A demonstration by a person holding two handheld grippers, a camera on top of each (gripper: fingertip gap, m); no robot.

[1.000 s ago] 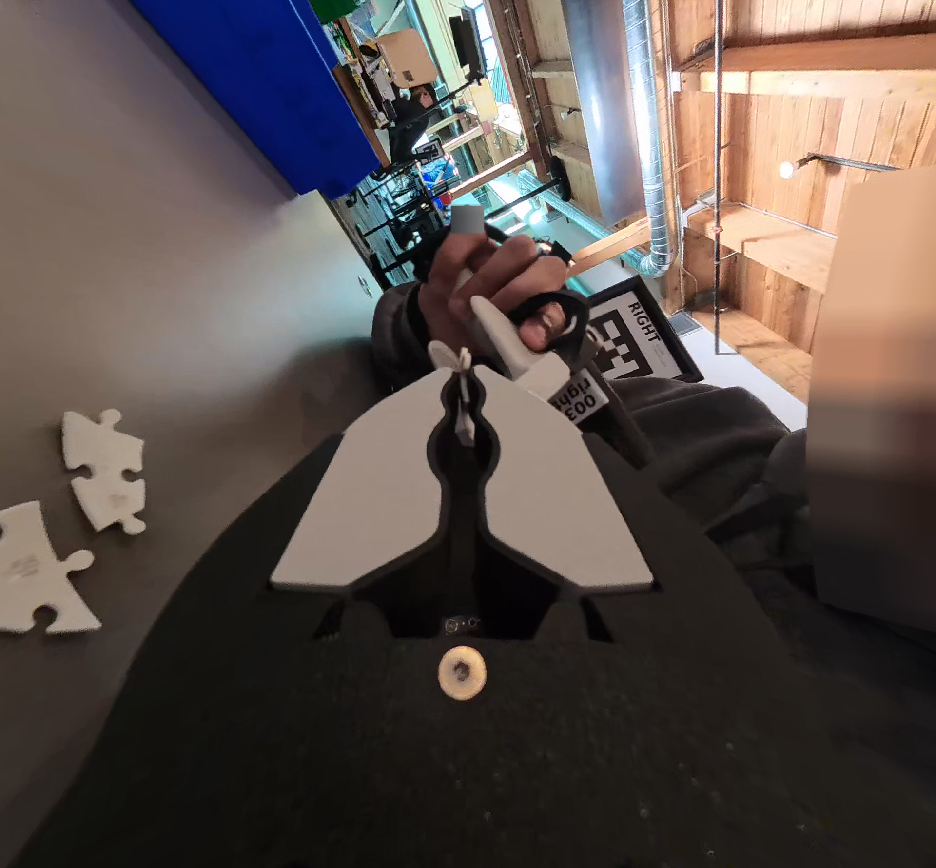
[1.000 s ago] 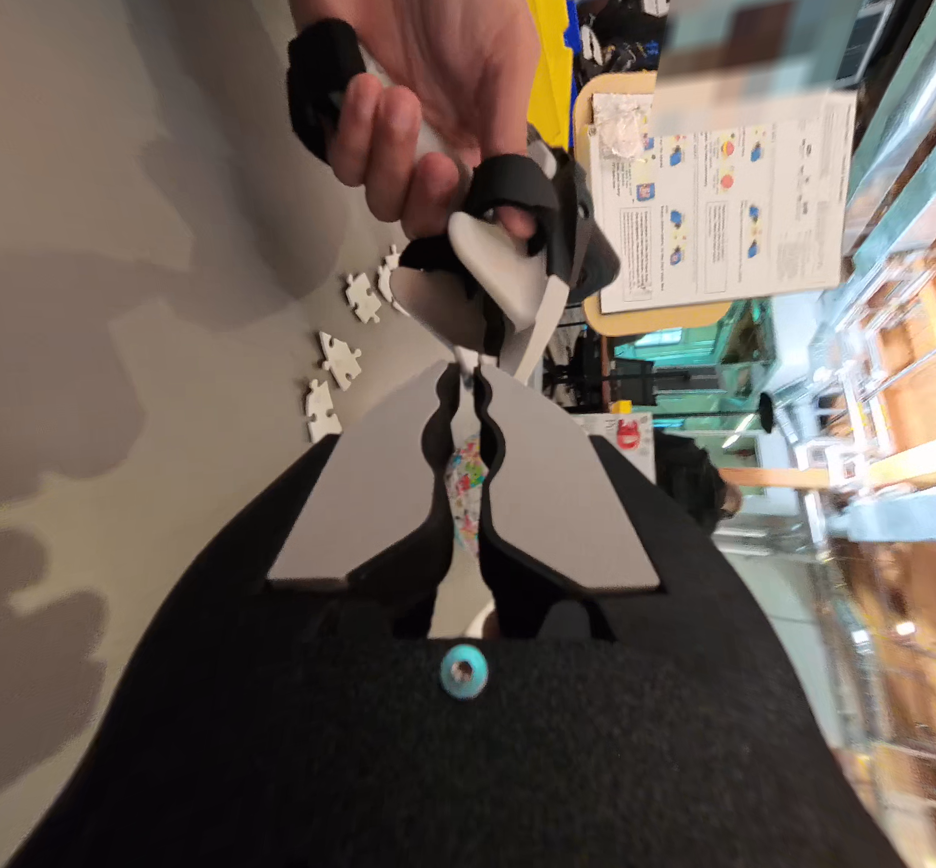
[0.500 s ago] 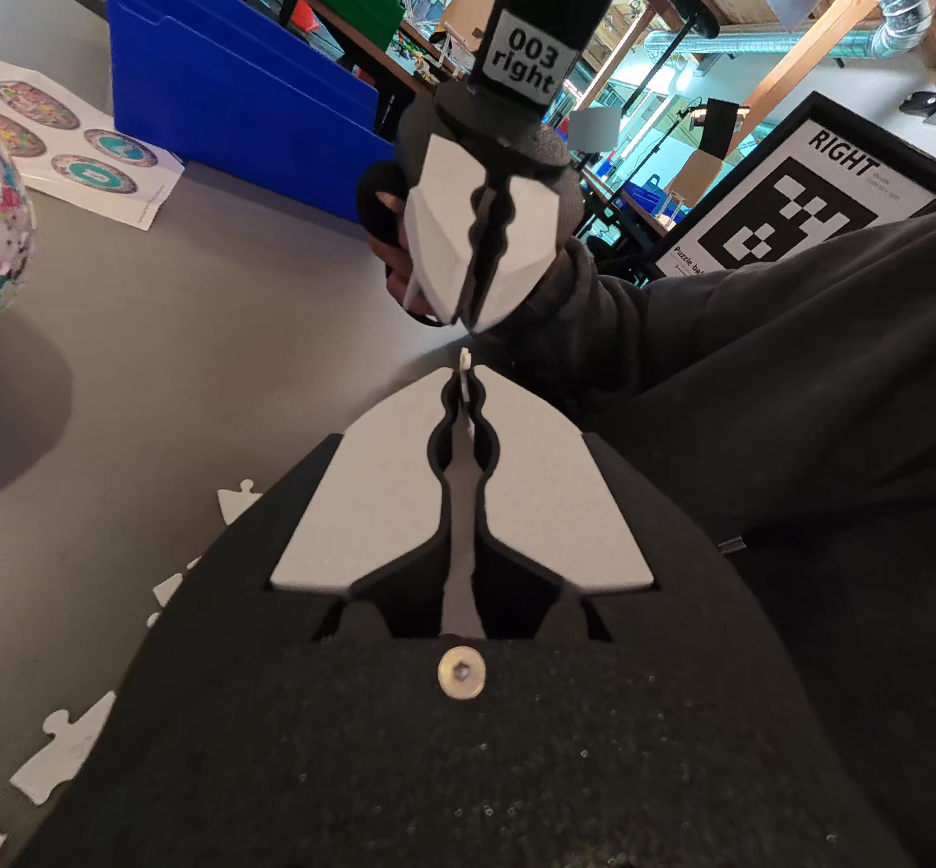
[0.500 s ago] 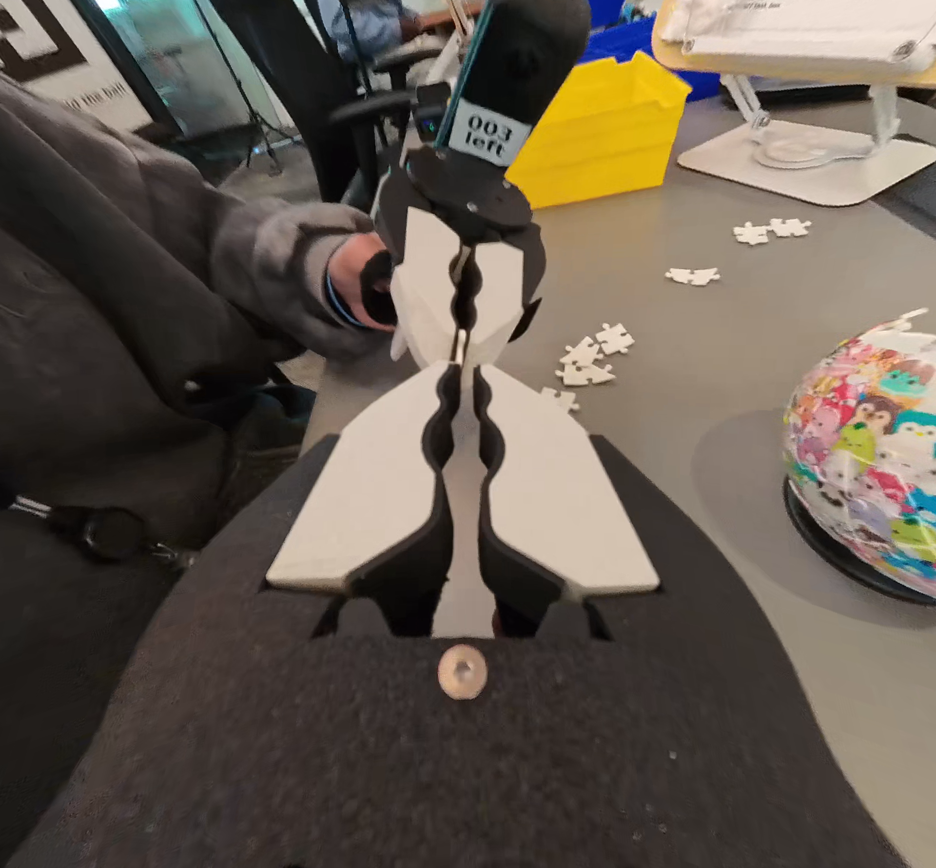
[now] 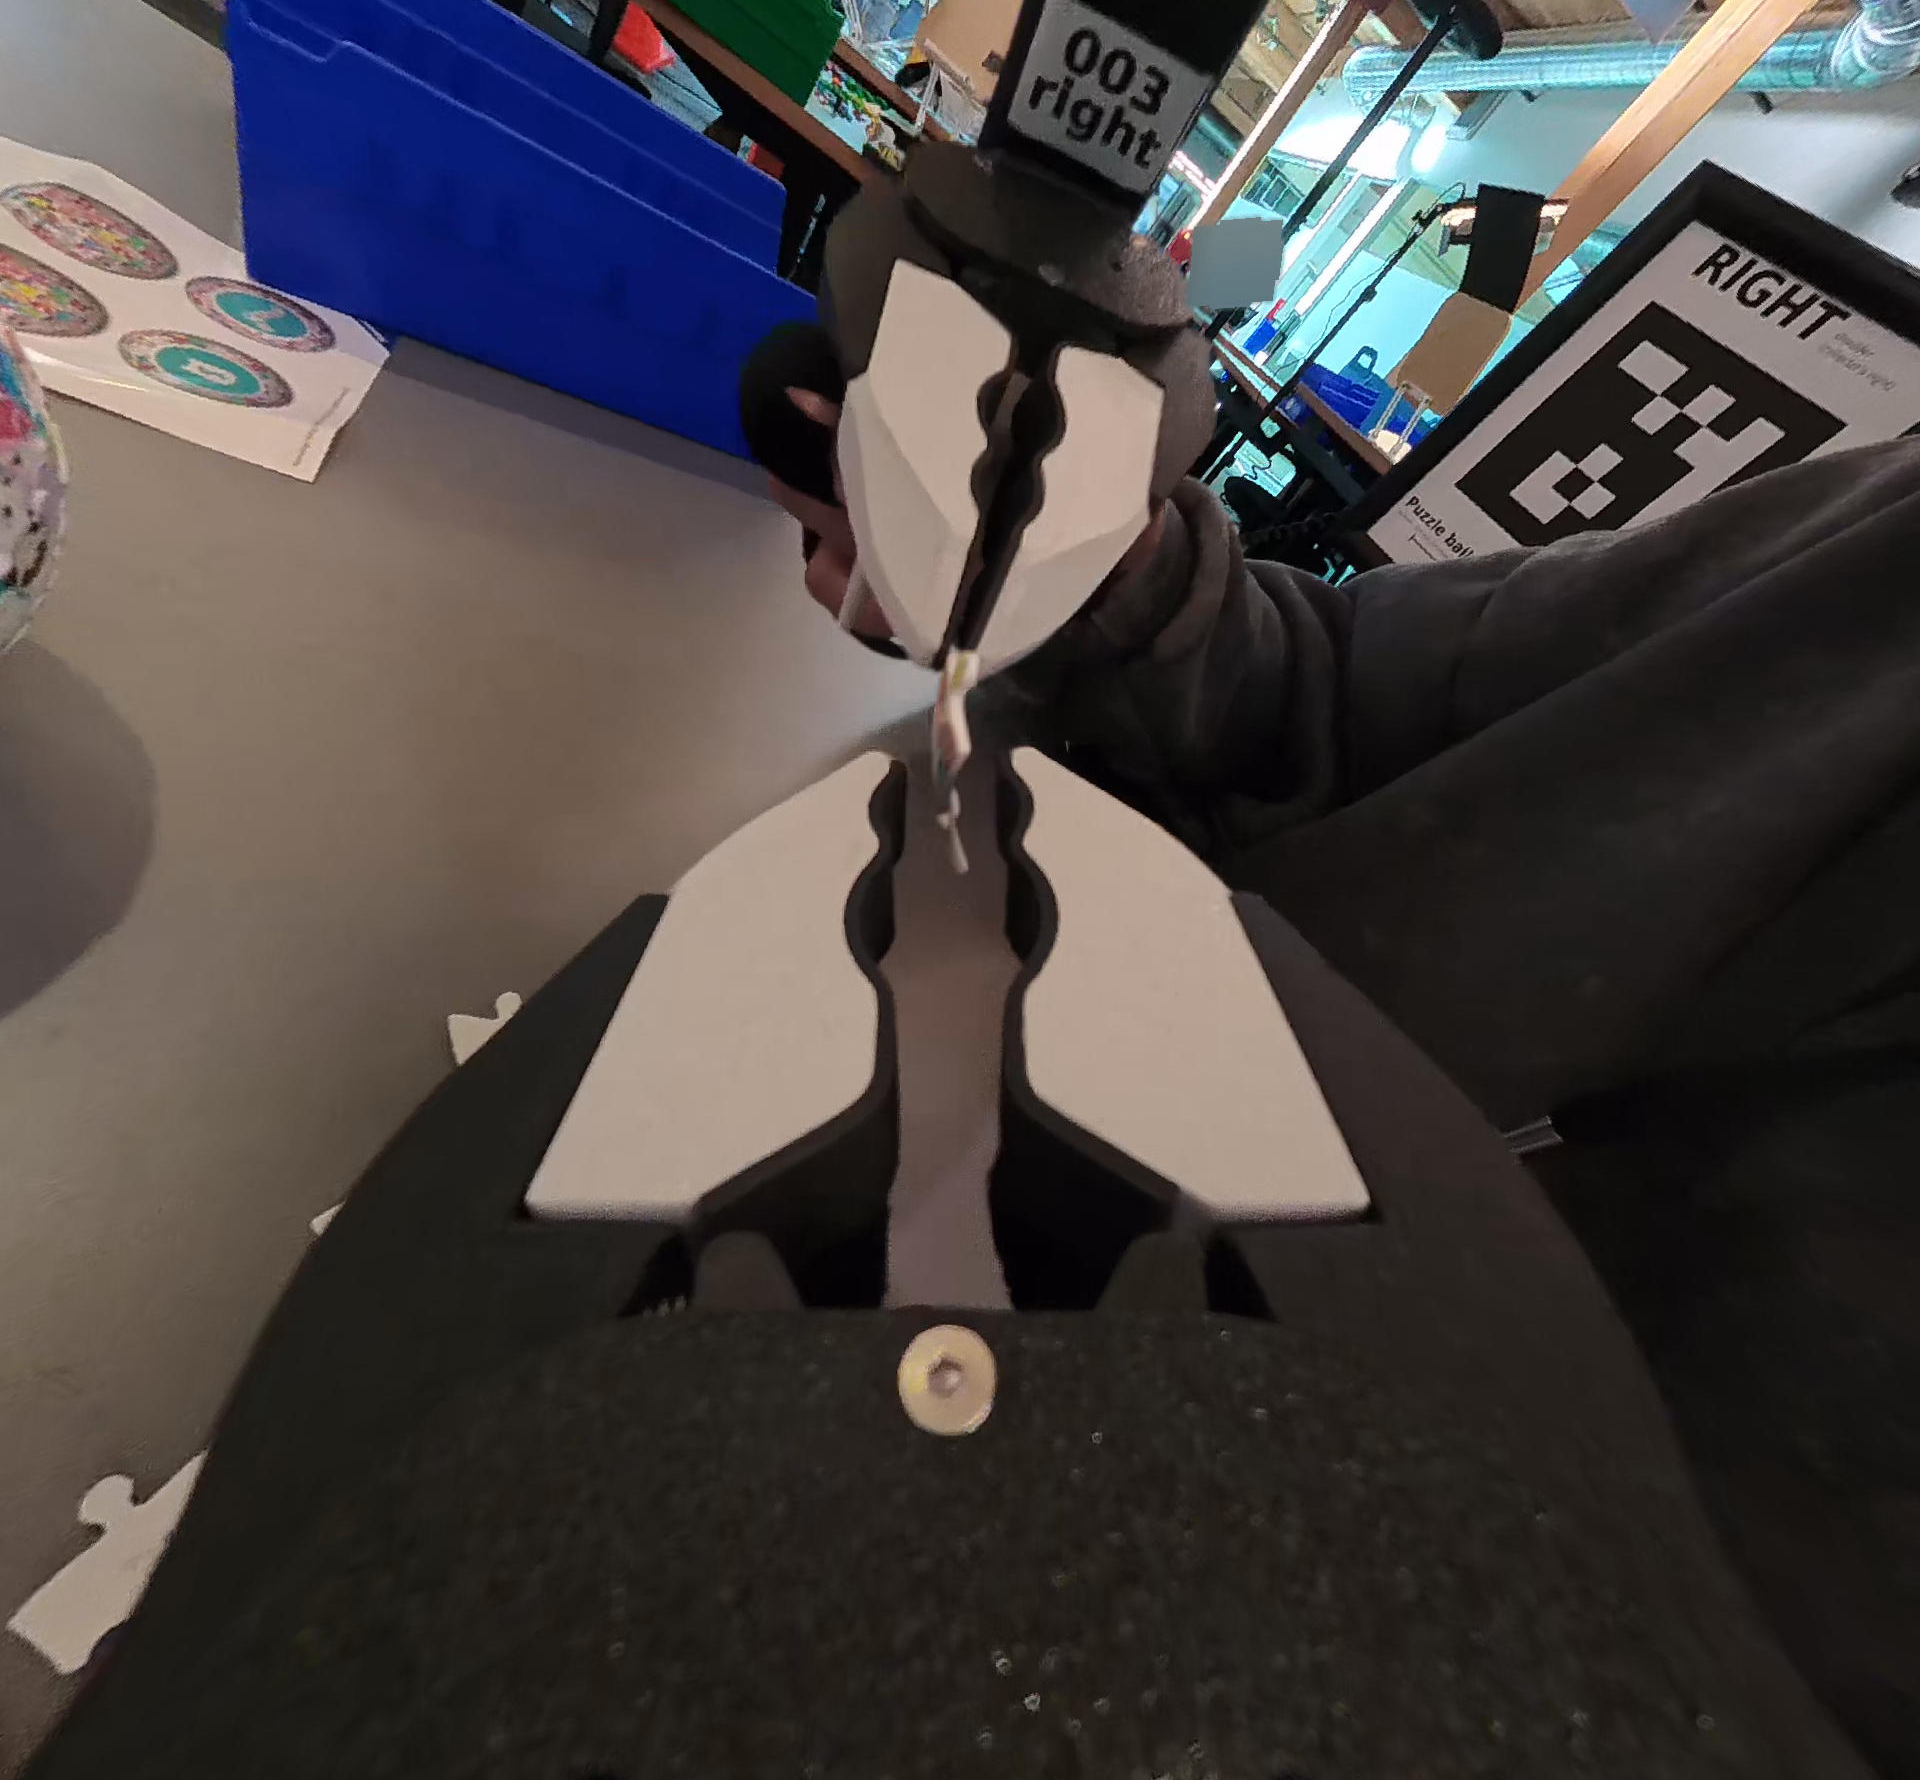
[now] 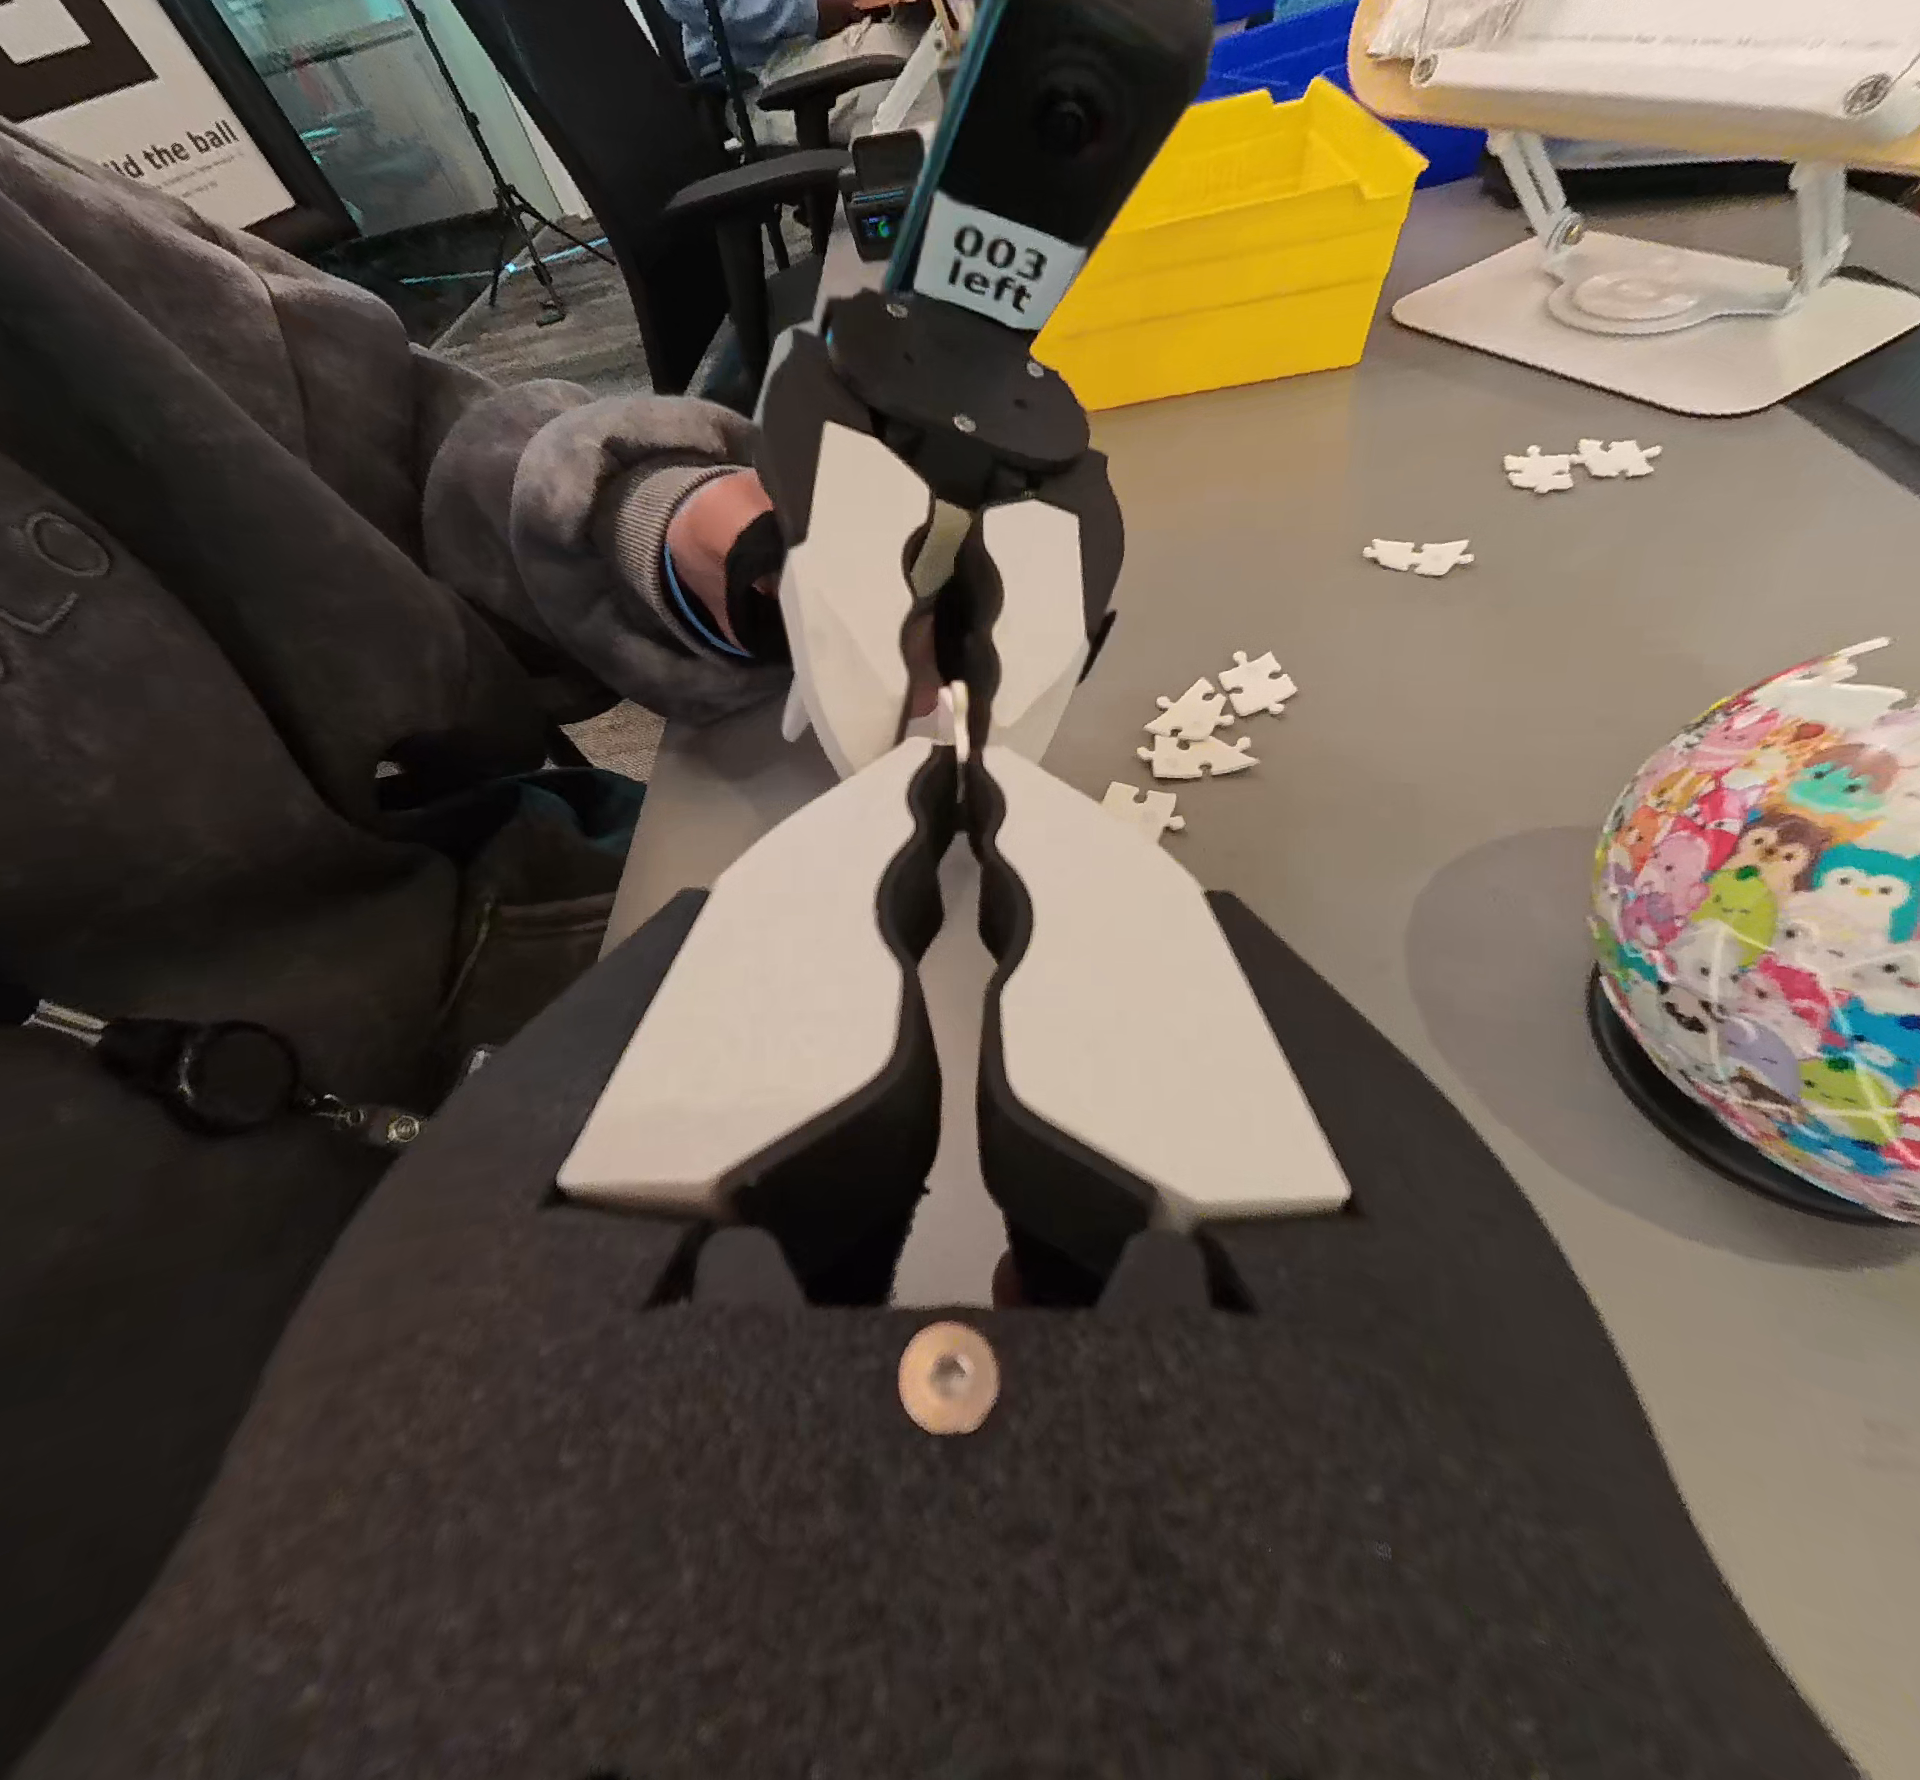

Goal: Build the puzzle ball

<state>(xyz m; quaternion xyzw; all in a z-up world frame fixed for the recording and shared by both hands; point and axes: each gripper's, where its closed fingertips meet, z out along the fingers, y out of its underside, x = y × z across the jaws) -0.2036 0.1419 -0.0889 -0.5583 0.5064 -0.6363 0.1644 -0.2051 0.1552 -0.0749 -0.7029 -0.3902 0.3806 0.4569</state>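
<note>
1. Puzzle piece (image 5: 951, 738) sits edge-on between the two grippers, which I hold tip to tip above the grey table (image 5: 416, 691).
2. My right gripper (image 5: 961, 655) pinches the piece's far end, jaws nearly closed on it.
3. My left gripper (image 5: 948, 774) has its jaws a narrow gap apart; the piece's near end hangs between its fingertips, touching neither as far as I can tell.
4. Puzzle ball (image 6: 1766, 930), partly built, rests on a black stand (image 6: 1704, 1138) to my right.
5. Loose white pieces (image 6: 1205, 722) lie beyond the grippers.
6. I cannot see inside the yellow bin (image 6: 1226, 255) or the blue bin (image 5: 468, 203).
</note>
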